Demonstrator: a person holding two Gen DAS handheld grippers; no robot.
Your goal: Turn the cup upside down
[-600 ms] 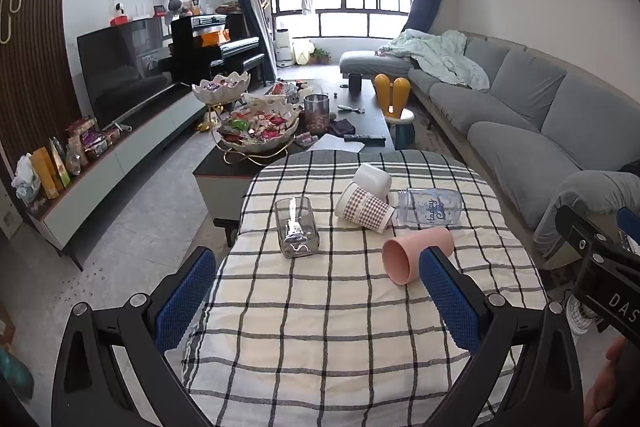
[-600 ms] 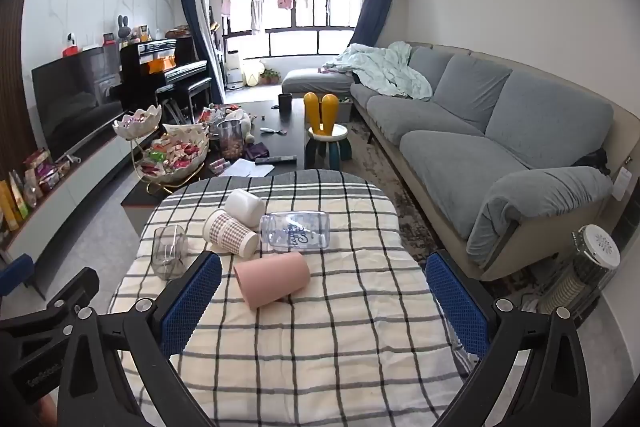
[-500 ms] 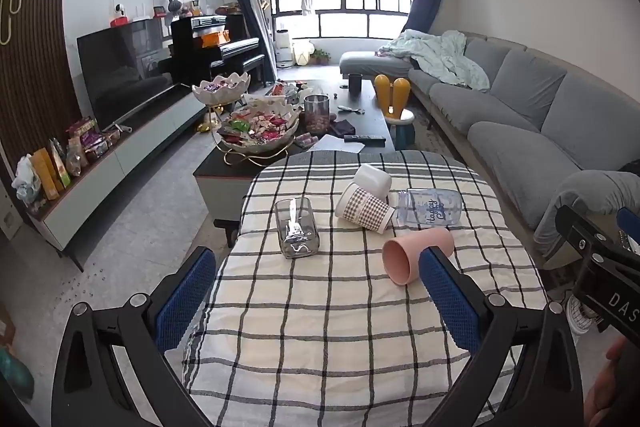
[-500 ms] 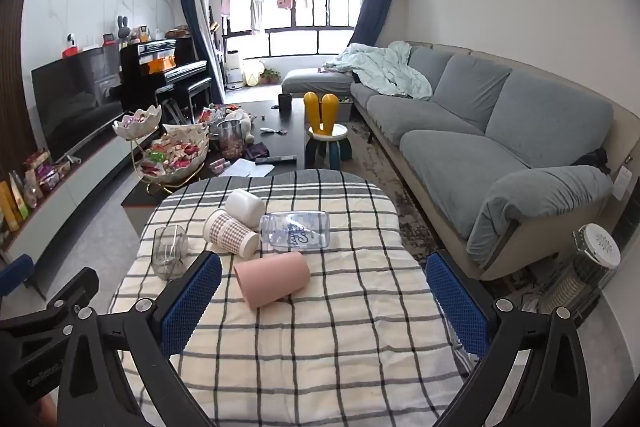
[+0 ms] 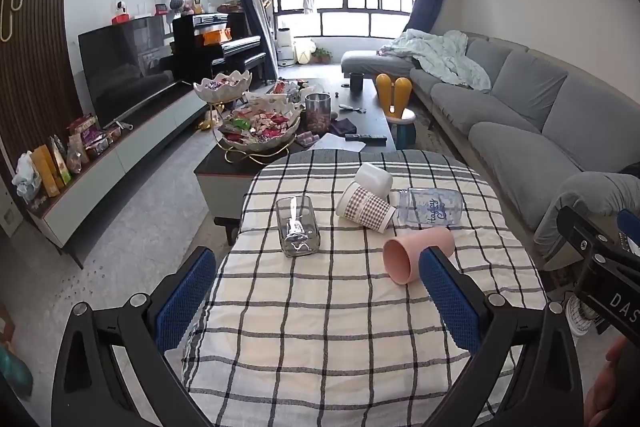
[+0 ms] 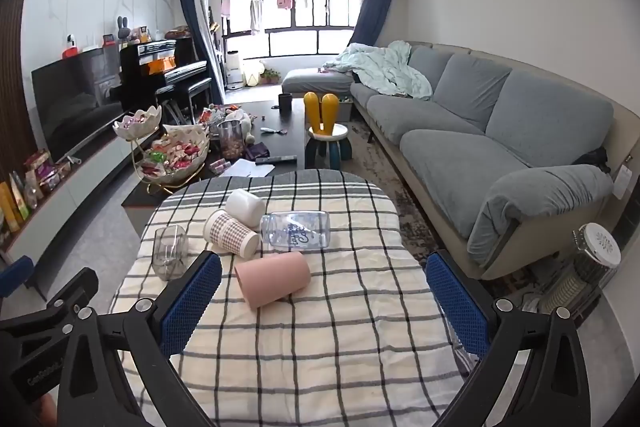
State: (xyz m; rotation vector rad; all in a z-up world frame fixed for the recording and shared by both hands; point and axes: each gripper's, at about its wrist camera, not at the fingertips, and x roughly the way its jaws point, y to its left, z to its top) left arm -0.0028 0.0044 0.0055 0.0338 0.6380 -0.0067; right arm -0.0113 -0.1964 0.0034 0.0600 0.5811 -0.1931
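Several cups lie on their sides on a table with a checked cloth (image 5: 320,327). A pink cup (image 5: 412,253) lies nearest, mouth toward me; it also shows in the right wrist view (image 6: 274,283). Behind it lie a checked paper cup (image 5: 366,207), a white cup (image 5: 374,179) and a clear printed bottle (image 5: 430,207). A clear square glass (image 5: 298,227) stands upright at the left. My left gripper (image 5: 318,303) is open and empty above the near cloth. My right gripper (image 6: 324,301) is open and empty, the pink cup just ahead of its left finger.
A grey sofa (image 6: 500,147) runs along the right. A dark coffee table (image 5: 360,115) with snack bowls stands beyond the table. A TV unit (image 5: 120,147) and piano are at the left. A small heater (image 6: 588,267) stands on the floor at the right.
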